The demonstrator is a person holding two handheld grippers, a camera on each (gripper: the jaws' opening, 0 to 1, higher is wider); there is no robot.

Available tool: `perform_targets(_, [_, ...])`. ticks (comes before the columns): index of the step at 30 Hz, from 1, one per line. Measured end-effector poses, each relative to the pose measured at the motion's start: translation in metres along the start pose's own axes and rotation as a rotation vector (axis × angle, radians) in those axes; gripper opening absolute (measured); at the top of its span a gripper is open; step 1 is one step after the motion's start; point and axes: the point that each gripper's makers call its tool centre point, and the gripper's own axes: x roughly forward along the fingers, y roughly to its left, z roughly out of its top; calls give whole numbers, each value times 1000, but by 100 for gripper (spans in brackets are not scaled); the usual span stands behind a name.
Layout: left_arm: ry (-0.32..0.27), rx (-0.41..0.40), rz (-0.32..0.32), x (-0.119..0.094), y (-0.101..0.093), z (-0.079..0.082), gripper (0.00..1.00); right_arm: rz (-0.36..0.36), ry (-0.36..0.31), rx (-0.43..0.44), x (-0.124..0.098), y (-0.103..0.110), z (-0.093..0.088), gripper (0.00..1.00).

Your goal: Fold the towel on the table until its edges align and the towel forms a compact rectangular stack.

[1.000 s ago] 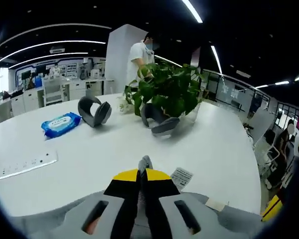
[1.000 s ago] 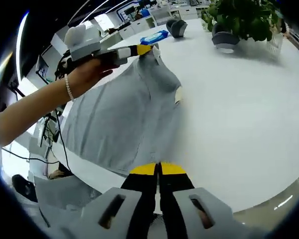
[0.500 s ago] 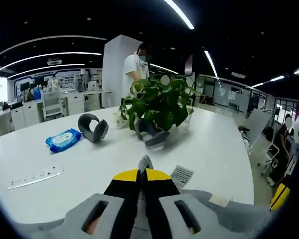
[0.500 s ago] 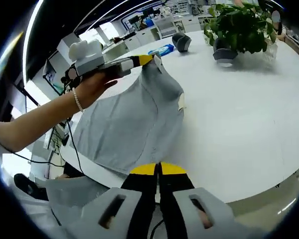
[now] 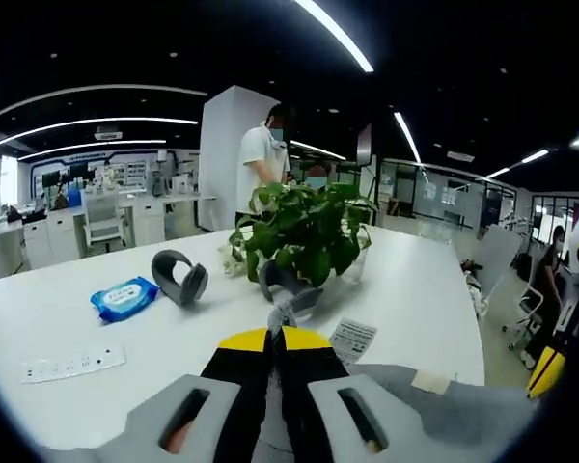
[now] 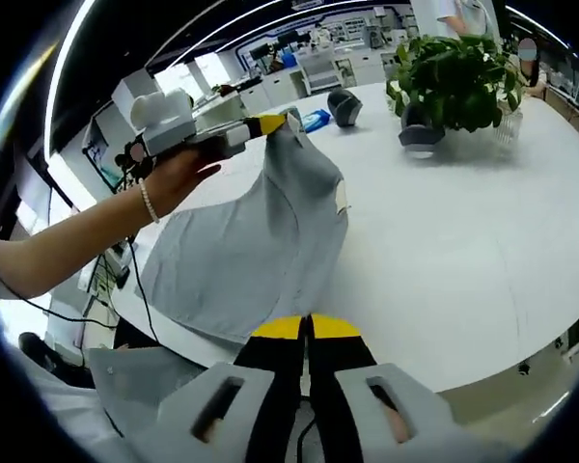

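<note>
Currently I have the towel (image 6: 251, 251) lifted off the surface (image 6: 463, 241) near its front edge, left gripper (image 6: 270, 122) and right gripper (image 6: 307, 328) each clamped on a corner; next, I'd carry those corners across to meet the opposite edge.

Plain grey towel (image 6: 246, 256) over my white table (image 6: 444, 241)

My grippers' jaws are black with yellow tips; beyond them sit a blue wipes pack (image 5: 124, 297), a green-leaved plant (image 5: 304, 227) and a dark grey headset (image 5: 179, 276).
</note>
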Motion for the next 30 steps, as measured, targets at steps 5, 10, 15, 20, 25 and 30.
perform_targets(5, [-25, 12, 0, 3, -3, 13, 3, -20, -30, -8, -14, -9, 12, 0])
perform_targets(10, [-51, -6, -3, 1, -4, 25, 3, -38, -57, -18, -27, -14, 22, 0])
perform_targets(15, [-84, -27, -6, -3, -2, 41, 3, -49, -77, -30, -35, -14, 27, 0])
perform_targets(20, [-103, -16, 4, -10, 5, 51, 3, 23, -105, -18, -42, 8, 35, 0])
perform_targets(25, [-105, -14, 21, -23, 21, 56, 3, 51, -122, -75, -45, 33, 44, 0])
perform_targets(30, [-118, -22, 52, -36, 42, 62, 3, 103, -142, -124, -46, 65, 56, 0])
